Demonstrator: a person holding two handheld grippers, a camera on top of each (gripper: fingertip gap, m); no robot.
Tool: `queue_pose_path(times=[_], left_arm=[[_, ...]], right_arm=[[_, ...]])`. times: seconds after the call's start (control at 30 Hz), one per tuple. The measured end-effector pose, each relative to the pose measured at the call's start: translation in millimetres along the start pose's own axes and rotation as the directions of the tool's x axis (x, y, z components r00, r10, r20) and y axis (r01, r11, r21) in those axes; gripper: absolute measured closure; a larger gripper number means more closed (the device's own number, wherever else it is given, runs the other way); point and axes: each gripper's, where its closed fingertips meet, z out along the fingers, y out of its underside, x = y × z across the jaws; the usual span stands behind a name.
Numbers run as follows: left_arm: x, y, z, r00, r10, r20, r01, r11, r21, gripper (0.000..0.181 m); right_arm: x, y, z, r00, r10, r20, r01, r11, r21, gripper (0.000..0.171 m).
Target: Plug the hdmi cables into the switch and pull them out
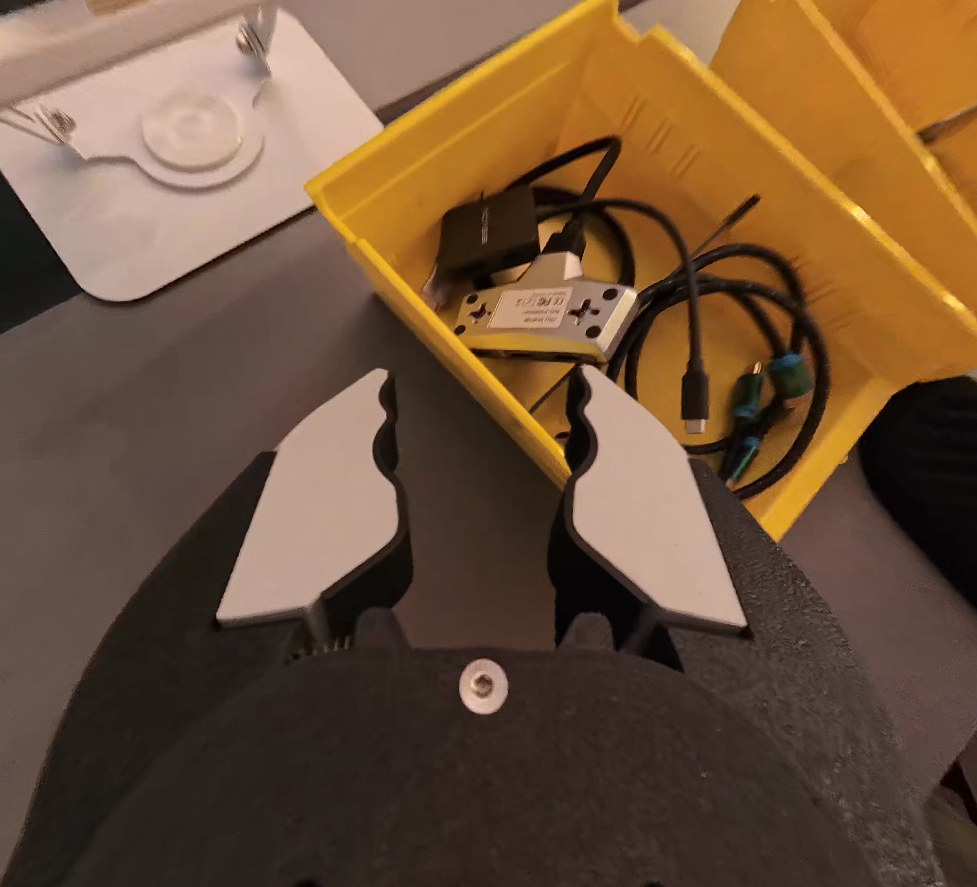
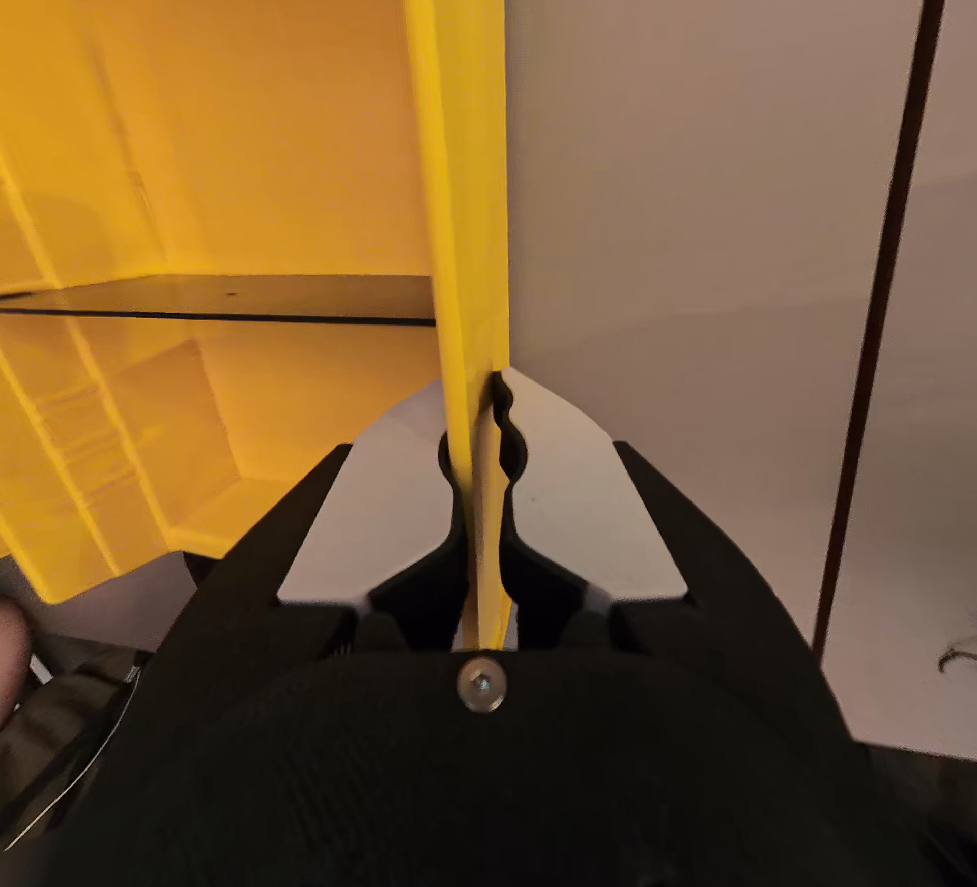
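Hovering above the near rim of a yellow bin [image 1: 476, 143], the left gripper [image 1: 481, 386] is being held with its fingers spread wide and nothing between them. Inside that bin, at twelve o'clock from the fingertips, a silver switch [image 1: 550, 320] is seen lying with its labelled face up. A small black box [image 1: 489, 227] is leaning just beyond it at eleven o'clock. Black cables [image 1: 703, 291] are coiled at about two o'clock from the fingertips, one ending in a loose black plug [image 1: 693, 394], beside connectors with green and blue caps [image 1: 766, 386]. A second yellow bin [image 1: 872, 42] is seen at one o'clock, and a white stand [image 1: 174, 174] at ten o'clock on the dark table [image 1: 185, 412].

The right gripper [image 2: 478, 407] is being pressed together on the upright side wall [image 2: 460, 148] of a yellow bin, one finger inside, one outside. A black divider [image 2: 238, 296] is seen crossing that bin at ten o'clock.
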Motion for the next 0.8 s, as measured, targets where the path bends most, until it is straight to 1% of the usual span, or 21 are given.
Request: queue_pose_path(times=[0.07,0.13,0.17,0.23,0.27,0.33,0.37,0.43,0.47,0.57,0.67,0.73,0.8], left_arm=[[-1.7,6.4,6.9,1.0,0.008,0.023,-0.007,0.999,-0.047,0.121],[-0.9,10.2,14.0,0.999,0.033,0.03,-0.031,0.996,-0.08,0.125],[0.6,14.0,17.5,0.999,0.039,0.021,-0.036,0.993,-0.109,0.129],[3.8,24.3,24.4,0.999,0.033,-0.003,-0.033,0.982,-0.188,0.131],[4.1,30.2,27.6,0.999,0.039,-0.009,-0.04,0.972,-0.231,0.132],[7.5,37.5,32.8,0.998,0.047,-0.037,-0.055,0.958,-0.28,0.135],[11.7,39.2,33.8,0.997,0.035,-0.065,-0.053,0.954,-0.294,0.14],[20.1,41.0,34.7,0.993,0.013,-0.116,-0.049,0.947,-0.316,0.161],[20.1,41.7,35.0,0.993,0.022,-0.12,-0.062,0.939,-0.338,0.161],[19.9,45.6,33.7,0.989,0.04,-0.141,-0.1,0.888,-0.45,0.162],[17.4,49.3,31.0,0.987,0.081,-0.136,-0.144,0.81,-0.568,0.162],[10.5,49.9,29.5,0.99,0.097,-0.101,-0.139,0.759,-0.636,0.162],[-0.7,47.9,29.6,0.992,0.109,-0.059,-0.12,0.731,-0.672,0.163]], right_arm=[[-3.1,5.4,5.6,1.0,-0.002,0.02,0.002,1.0,-0.004,0.162],[-4.5,4.3,5.7,1.0,-0.025,-0.001,0.025,0.999,0.041,0.164],[-4.8,2.8,6.0,0.999,-0.035,-0.007,0.036,0.998,0.045,0.164],[-5.2,1.5,6.1,0.999,-0.029,-0.017,0.029,0.999,0.013,0.165],[-6.2,0.1,6.6,0.998,-0.052,-0.018,0.052,0.998,0.016,0.165],[-10.0,-1.6,7.8,0.998,-0.06,0.007,0.06,0.998,0.017,0.164],[-11.2,-1.7,8.0,0.998,-0.068,0.012,0.068,0.998,0.014,0.164],[-12.0,-1.6,8.0,0.996,-0.088,0.012,0.088,0.996,0.012,0.164],[-12.3,-1.8,8.0,0.996,-0.087,0.014,0.087,0.996,0.01,0.163],[-13.2,-2.3,8.1,0.996,-0.083,0.012,0.083,0.997,0.008,0.164],[-16.5,-2.6,8.9,0.995,-0.1,0.007,0.1,0.995,0.001,0.164],[-20.0,-1.9,9.5,0.994,-0.108,0.013,0.108,0.994,-0.007,0.163],[-22.3,-0.4,9.9,0.993,-0.116,0.007,0.116,0.993,-0.02,0.163]])
